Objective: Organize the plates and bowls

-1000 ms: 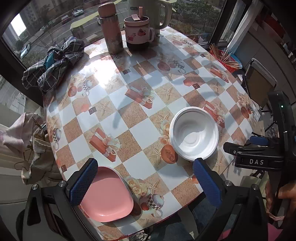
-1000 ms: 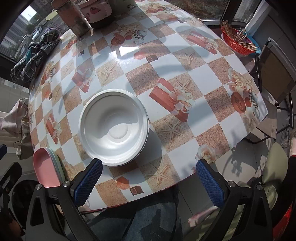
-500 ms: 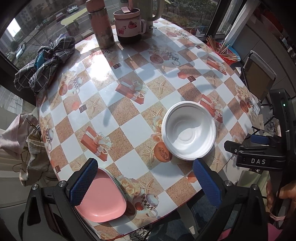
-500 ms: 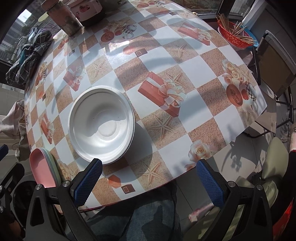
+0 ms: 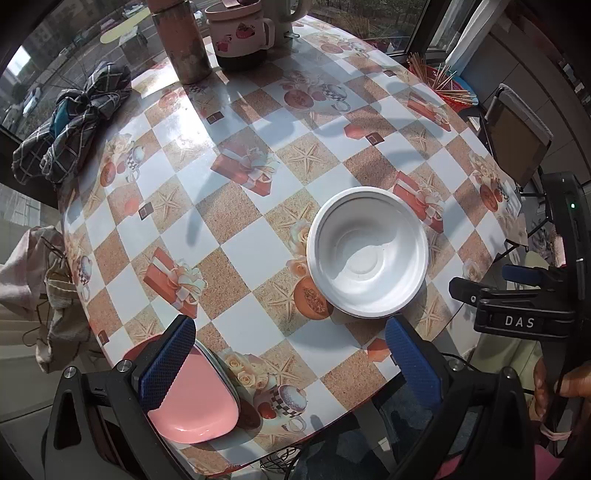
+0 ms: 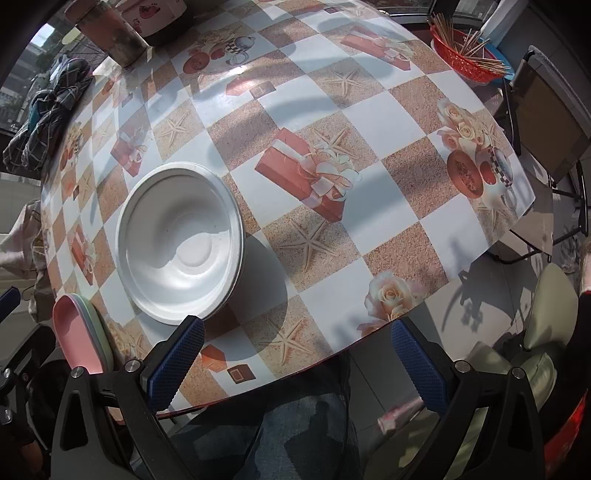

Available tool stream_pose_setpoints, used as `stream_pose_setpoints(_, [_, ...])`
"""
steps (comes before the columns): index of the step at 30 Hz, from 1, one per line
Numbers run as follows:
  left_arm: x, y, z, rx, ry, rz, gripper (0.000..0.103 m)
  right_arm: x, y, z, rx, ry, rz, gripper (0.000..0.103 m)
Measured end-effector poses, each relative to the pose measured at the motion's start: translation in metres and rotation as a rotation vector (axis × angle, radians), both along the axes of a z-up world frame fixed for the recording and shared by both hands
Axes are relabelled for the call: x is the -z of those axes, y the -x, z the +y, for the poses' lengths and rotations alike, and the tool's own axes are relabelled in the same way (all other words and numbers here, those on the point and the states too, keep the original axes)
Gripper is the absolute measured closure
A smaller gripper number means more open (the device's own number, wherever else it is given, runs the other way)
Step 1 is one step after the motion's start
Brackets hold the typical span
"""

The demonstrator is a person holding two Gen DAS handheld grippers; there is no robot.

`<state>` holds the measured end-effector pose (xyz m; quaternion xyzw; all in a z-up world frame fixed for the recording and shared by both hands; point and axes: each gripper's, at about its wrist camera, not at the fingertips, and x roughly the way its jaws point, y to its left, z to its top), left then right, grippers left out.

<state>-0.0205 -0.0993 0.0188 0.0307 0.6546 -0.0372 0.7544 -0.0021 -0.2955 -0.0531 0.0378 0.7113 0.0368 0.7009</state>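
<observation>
A white bowl [image 5: 367,251] sits on the checkered round table [image 5: 236,221], toward its near right side; it also shows in the right wrist view [image 6: 179,245]. A pink plate [image 5: 194,402] lies on top of a stack at the table's near left edge; the right wrist view shows the stack [image 6: 79,332] from the side with a greenish plate under the pink one. My left gripper [image 5: 291,360] is open and empty above the near table edge, between plate and bowl. My right gripper [image 6: 295,363] is open and empty, just off the table edge, near the bowl.
A brown flask [image 5: 183,40], a lidded mug [image 5: 240,33] and a kettle stand at the far edge. A plaid cloth [image 5: 70,122] lies at the far left. A red basket of sticks [image 6: 467,55] and a chair [image 6: 550,122] stand to the right of the table.
Both grippers have pulled back from the table, then the left moved slightly closer; the bowl and the plates have stayed in place. Both grippers stay open.
</observation>
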Motion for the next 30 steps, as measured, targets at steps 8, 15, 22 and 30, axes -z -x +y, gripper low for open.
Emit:
stream_pose_setpoints(8, [0.015, -0.004, -0.001, -0.016, 0.006, 0.048, 0.0, 0.008, 0.001, -0.004, -0.001, 0.003, 0.026, 0.001])
stream_pose_setpoints(15, [0.024, -0.01, -0.006, -0.009, -0.003, 0.067, 0.0, 0.015, -0.002, -0.004, -0.011, 0.007, 0.044, 0.001])
stream_pose_setpoints(22, [0.037, -0.016, -0.009, -0.009, -0.012, 0.093, 0.0, 0.021, -0.003, -0.005, -0.014, 0.012, 0.063, 0.001])
stream_pose_setpoints(30, [0.052, -0.021, -0.016, 0.002, -0.025, 0.119, 0.0, 0.031, -0.007, -0.006, -0.018, 0.016, 0.083, 0.001])
